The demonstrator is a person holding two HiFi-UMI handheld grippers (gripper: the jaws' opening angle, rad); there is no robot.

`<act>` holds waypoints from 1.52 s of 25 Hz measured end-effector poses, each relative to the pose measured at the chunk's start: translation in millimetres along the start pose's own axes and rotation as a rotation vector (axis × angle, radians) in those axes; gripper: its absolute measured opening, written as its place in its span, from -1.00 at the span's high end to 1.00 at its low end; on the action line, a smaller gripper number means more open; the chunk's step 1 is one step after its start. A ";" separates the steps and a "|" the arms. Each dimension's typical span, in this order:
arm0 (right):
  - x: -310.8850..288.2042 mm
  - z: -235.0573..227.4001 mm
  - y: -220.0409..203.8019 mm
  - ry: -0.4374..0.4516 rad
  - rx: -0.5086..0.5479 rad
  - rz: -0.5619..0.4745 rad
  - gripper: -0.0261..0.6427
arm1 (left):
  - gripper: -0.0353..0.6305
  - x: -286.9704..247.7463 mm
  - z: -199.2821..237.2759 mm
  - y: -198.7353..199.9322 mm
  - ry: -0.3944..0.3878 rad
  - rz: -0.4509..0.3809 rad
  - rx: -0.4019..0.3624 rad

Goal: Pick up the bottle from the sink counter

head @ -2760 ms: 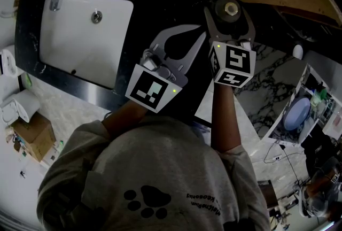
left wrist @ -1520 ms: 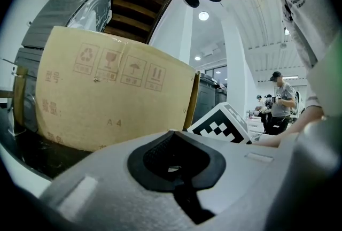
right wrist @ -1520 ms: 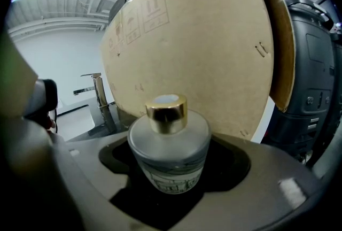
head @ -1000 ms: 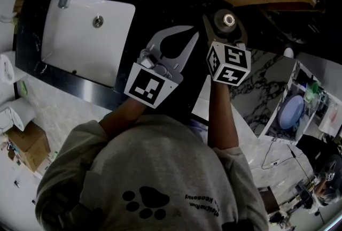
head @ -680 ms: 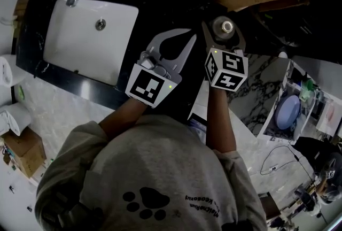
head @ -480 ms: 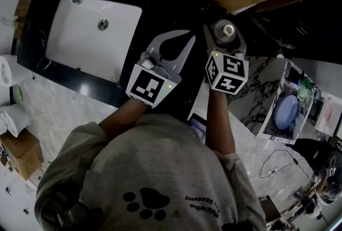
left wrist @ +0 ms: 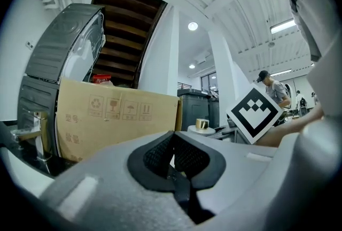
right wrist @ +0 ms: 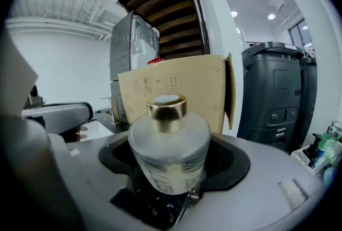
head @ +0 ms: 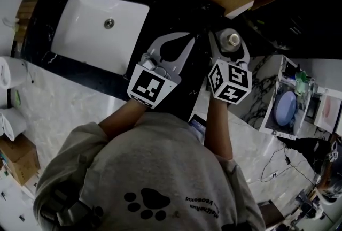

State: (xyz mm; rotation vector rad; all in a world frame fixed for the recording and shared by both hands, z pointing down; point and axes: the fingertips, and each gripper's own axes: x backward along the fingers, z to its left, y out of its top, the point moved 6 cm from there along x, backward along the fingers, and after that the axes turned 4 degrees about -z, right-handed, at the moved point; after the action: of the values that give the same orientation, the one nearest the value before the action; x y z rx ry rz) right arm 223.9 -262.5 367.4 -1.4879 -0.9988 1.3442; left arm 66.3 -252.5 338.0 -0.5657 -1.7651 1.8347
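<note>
You are pinching the bottle by its frosted body in the right tool, upright at the counter right of the sink, probably so it lifts without tipping, while holding the left tool pressed together, empty, alongside.

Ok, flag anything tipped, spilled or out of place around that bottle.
Nothing stands out. The bottle stands upright between the right gripper's jaws, gold cap on, no spill visible. The left gripper is shut and empty.
</note>
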 end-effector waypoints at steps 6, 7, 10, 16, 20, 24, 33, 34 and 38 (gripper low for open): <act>41.3 19.7 8.8 -0.042 0.007 -0.035 -0.08 | 0.90 26.8 -10.0 11.6 -0.030 -0.018 -0.013; 47.9 23.5 9.8 -0.048 0.007 -0.042 -0.08 | 0.90 31.2 -11.1 13.6 -0.033 -0.019 -0.014; 66.1 34.6 12.5 -0.067 0.010 -0.060 -0.08 | 0.90 43.2 -13.0 17.2 -0.032 -0.023 -0.011; 97.3 58.3 16.9 -0.091 0.019 -0.089 -0.08 | 0.90 65.5 -16.5 27.8 -0.045 -0.032 -0.010; 114.7 76.7 19.4 -0.103 0.026 -0.112 -0.08 | 0.90 82.4 -18.3 32.8 -0.049 -0.031 -0.003; 130.3 93.3 21.0 -0.118 0.029 -0.134 -0.08 | 0.90 99.8 -17.8 37.7 -0.050 -0.031 -0.004; 162.3 119.3 18.2 -0.119 0.017 -0.172 -0.08 | 0.90 130.9 -22.2 43.0 -0.029 -0.025 -0.003; 165.8 120.2 18.8 -0.120 0.021 -0.176 -0.08 | 0.90 132.6 -24.5 43.7 -0.028 -0.023 -0.003; 176.2 118.5 19.2 -0.121 0.034 -0.183 -0.08 | 0.90 133.6 -35.0 46.4 -0.025 -0.027 -0.018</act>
State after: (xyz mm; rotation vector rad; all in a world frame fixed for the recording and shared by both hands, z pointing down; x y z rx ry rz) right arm 122.7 -90.4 292.6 -1.2698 -1.1539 1.3242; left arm -19.0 -141.4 297.7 -0.5257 -1.7985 1.8171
